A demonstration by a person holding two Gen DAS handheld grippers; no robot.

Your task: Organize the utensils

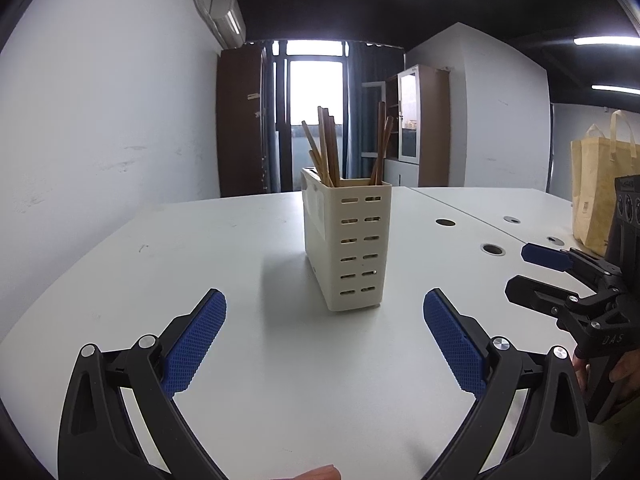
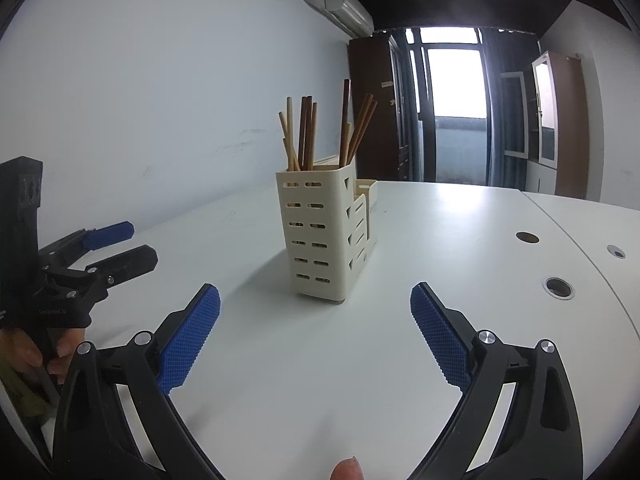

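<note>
Cream slotted utensil holder [image 1: 347, 240] with upright wooden chopsticks [image 1: 326, 148] stands mid-table, dead ahead of both grippers. Left gripper [image 1: 325, 344] and right gripper [image 2: 316, 336] spread, empty, about equally near.

Office: grommeted desks [image 1: 460, 216], cabinets [image 1: 420, 120], wall air-conditioner [image 2: 346, 4].

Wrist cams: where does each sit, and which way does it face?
Left wrist: on the left gripper, facing the cream utensil holder across the white table; right gripper at right edge.
Right wrist: on the right gripper, same holder; left gripper at left edge.
Shared: holder, chopsticks, table, both grippers open.
</note>
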